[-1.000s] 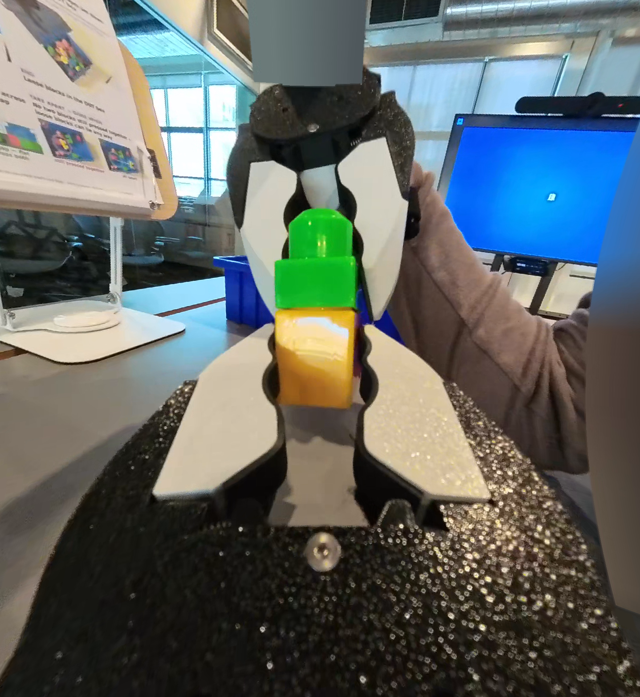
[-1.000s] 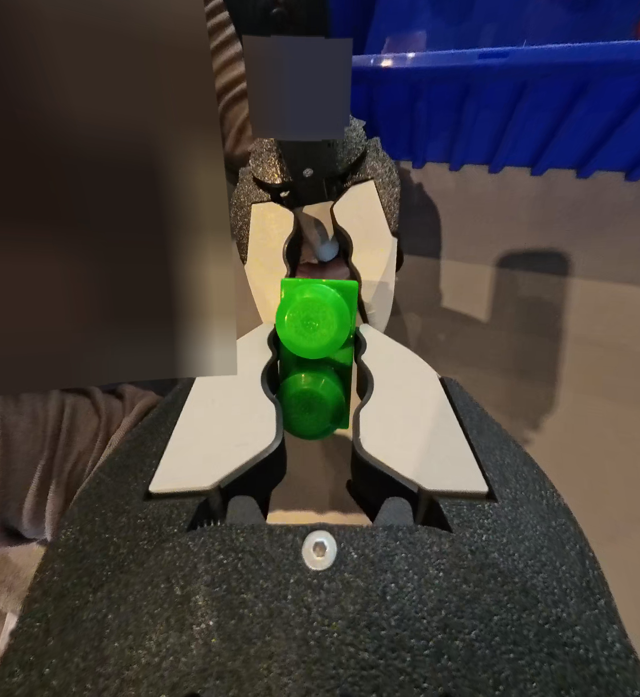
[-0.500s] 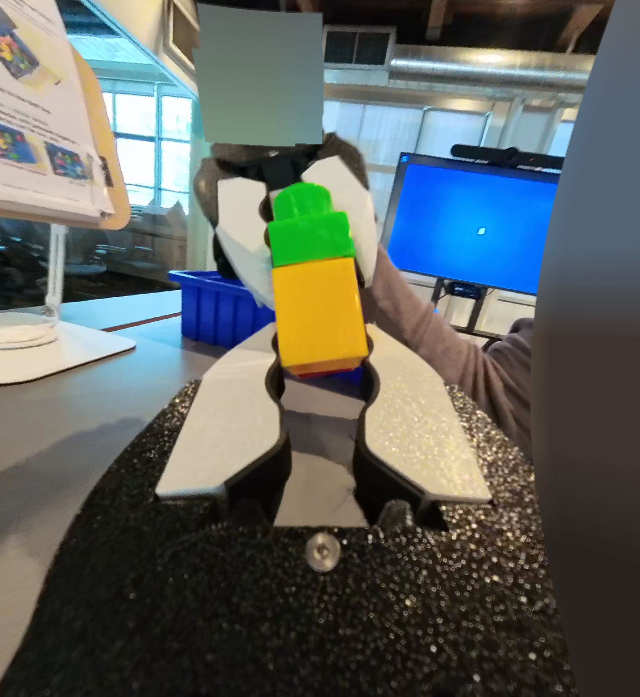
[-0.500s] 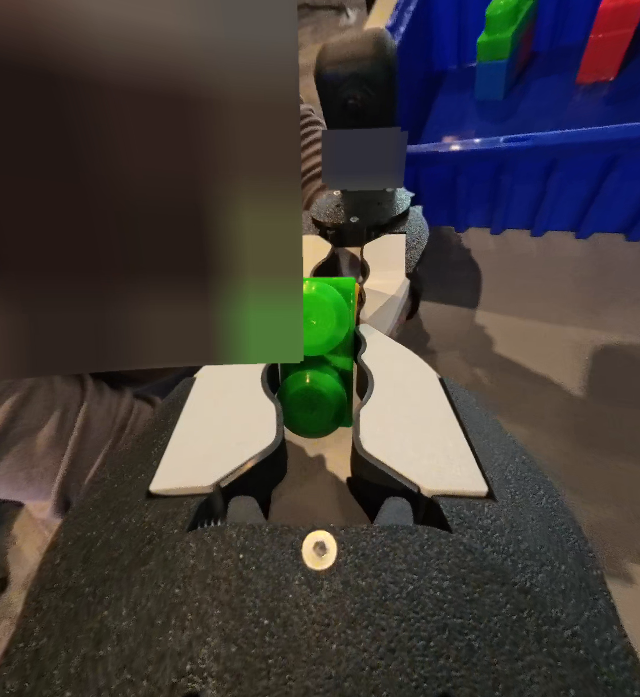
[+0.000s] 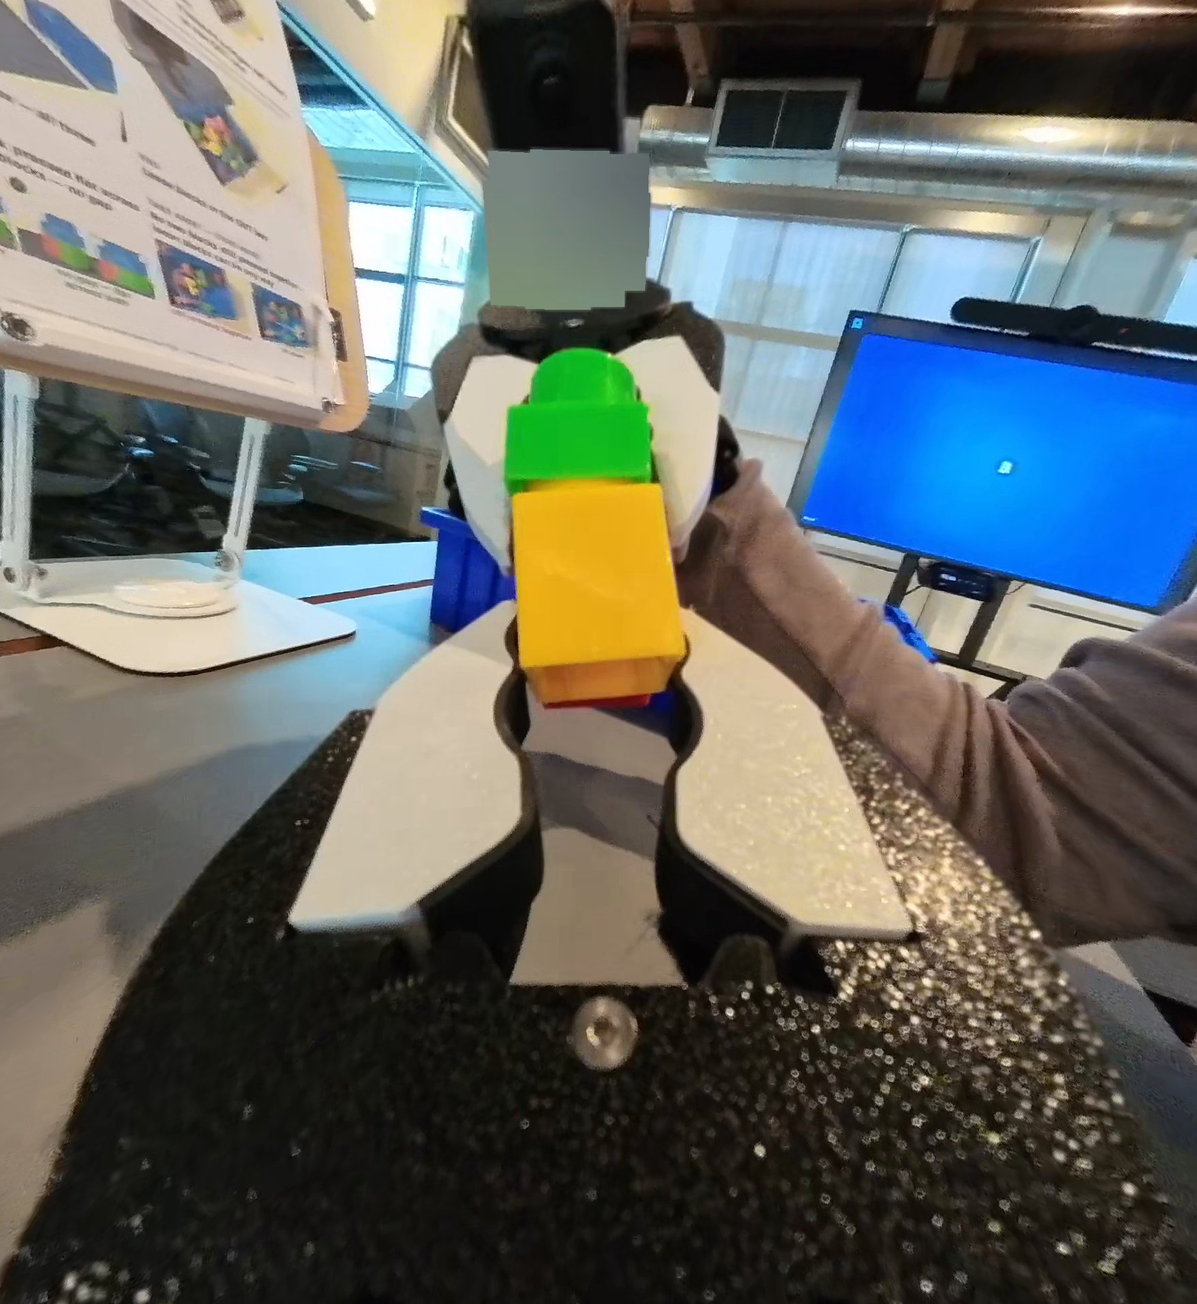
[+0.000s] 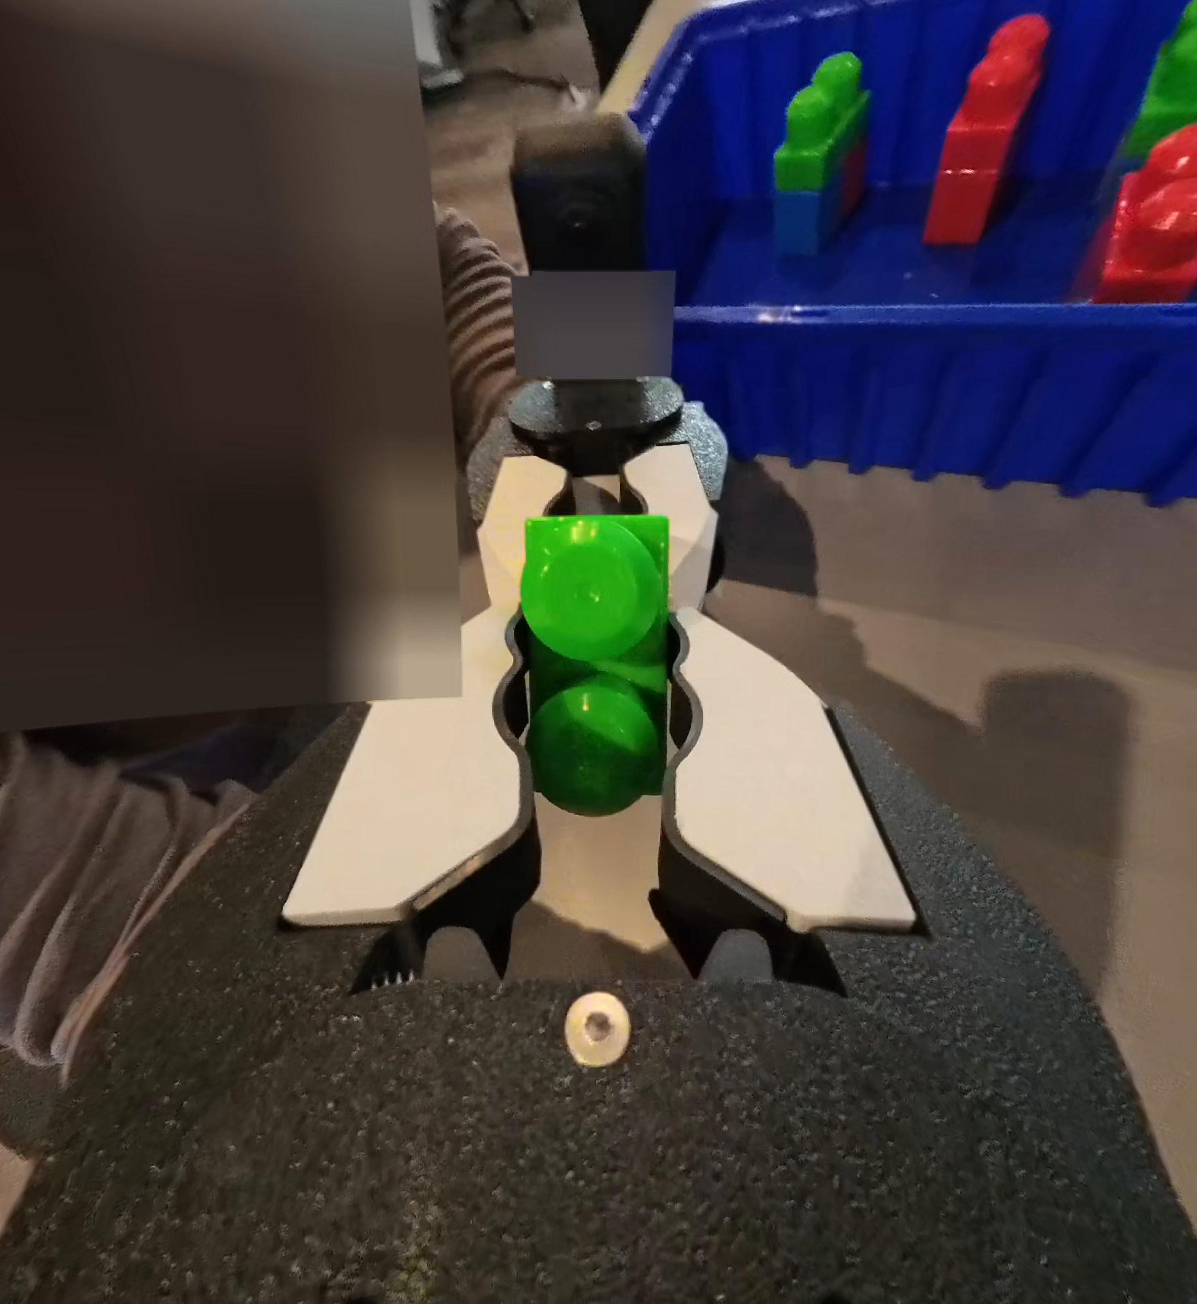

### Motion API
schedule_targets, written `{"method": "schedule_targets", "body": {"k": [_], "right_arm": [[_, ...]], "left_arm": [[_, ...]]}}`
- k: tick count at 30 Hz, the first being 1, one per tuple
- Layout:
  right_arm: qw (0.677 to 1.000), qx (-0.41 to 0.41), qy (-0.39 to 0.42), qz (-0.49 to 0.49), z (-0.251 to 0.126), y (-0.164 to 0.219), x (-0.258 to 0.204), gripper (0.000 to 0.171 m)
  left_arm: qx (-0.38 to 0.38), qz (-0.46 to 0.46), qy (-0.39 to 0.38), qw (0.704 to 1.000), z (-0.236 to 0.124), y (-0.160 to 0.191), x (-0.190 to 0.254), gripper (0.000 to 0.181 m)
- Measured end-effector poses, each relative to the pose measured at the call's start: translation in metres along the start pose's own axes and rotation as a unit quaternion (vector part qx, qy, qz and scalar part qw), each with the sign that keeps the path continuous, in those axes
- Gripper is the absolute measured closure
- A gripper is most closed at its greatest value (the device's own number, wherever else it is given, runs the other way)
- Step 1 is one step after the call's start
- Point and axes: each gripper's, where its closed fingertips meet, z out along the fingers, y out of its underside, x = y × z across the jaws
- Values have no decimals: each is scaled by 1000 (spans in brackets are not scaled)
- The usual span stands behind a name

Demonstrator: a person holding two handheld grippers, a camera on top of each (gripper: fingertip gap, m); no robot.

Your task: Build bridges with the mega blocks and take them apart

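My left gripper [image 5: 595, 660] is shut on a yellow block [image 5: 592, 578], held above the grey table [image 5: 123, 762]. A green two-stud block [image 5: 578, 437] sits on top of it, tilted, with a yellow stud [image 5: 581, 487] showing in the gap between them. My right gripper [image 6: 595, 635] faces the left one and is shut on the green block [image 6: 592, 670]; it also shows in the left wrist view [image 5: 581, 451] behind the blocks. A sliver of red shows under the yellow block; I cannot tell what it is.
A blue bin [image 6: 934, 381] stands at the back right with red blocks [image 6: 983, 134] and green blocks [image 6: 821, 127] upright inside; its corner shows in the left wrist view [image 5: 461, 571]. A white stand with an instruction sheet [image 5: 123, 162] is at the left. A person's sleeve [image 5: 1004, 741] reaches in from the right. The tips of both grippers are at nearly the same place.
The green block has tilted and begun to lift off the yellow one, opening a gap. Both grippers have risen, and the bin's inside has come into the right wrist view.
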Motion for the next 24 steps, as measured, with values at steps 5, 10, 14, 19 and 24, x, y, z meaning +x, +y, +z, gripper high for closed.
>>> {"method": "schedule_targets", "body": {"k": [5, 10, 14, 19, 24], "right_arm": [[985, -52, 157, -54, -14, 1, 19, 135], [965, -73, 251, 12, -46, 27, 35, 134], [963, -94, 229, 106, -43, 74, 63, 135], [972, -79, 139, 174, -19, 94, 71, 135], [952, -43, 4, 304, -2, 90, 52, 135]], "left_arm": [[-16, 3, -44, 999, -2, 4, -13, 145], [-1, 36, -48, 998, -4, -2, -10, 145], [4, 58, -54, 997, -5, -3, -8, 145], [6, 54, -57, 997, -6, -3, -11, 145], [7, 59, -54, 997, -6, -3, -10, 145]]}}
